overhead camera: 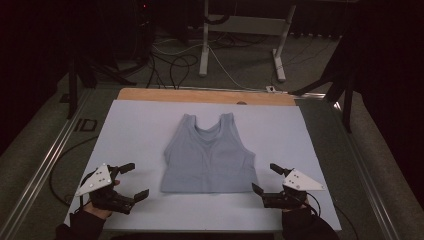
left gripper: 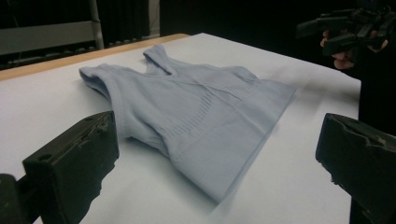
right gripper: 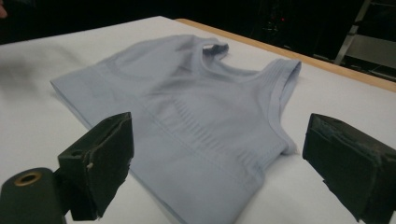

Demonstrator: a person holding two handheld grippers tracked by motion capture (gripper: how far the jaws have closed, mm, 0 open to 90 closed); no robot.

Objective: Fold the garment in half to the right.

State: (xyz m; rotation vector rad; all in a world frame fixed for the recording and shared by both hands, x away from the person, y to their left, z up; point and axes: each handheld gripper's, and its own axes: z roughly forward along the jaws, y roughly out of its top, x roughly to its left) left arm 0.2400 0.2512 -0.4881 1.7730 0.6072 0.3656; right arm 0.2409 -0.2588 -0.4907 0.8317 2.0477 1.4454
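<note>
High view, garment: a pale grey-blue ribbed knit crop top (overhead camera: 209, 155) lies flat on the white sheet-covered table (overhead camera: 130, 130), straps away from the person, hem toward them, between the two grippers.
High view, left gripper: the left gripper (overhead camera: 135, 181) sits beside the hem's left corner, apart from the cloth, jaws spread wide and pointing at it with nothing between them.
High view, right gripper: the right gripper (overhead camera: 266, 179) sits at the hem's right corner, its near jaw tip very close to the cloth edge; I cannot tell whether it touches. Jaws spread, nothing held.
High view, table edge: a strip of bare light wood (overhead camera: 200, 96) runs along the far side, beyond the straps.
Left gripper view, jaws: both black jaws stand far apart at the frame's bottom corners; the top (left gripper: 196, 116) lies ahead between them, its hem corner nearest, not touching either jaw.
Left gripper view, beyond: the right gripper (left gripper: 322, 37) hangs past the far side of the top.
Right gripper view, jaws: wide apart; the top (right gripper: 196, 121) lies just ahead, hem between the jaws, one shoulder strap toward the right-hand jaw.
</note>
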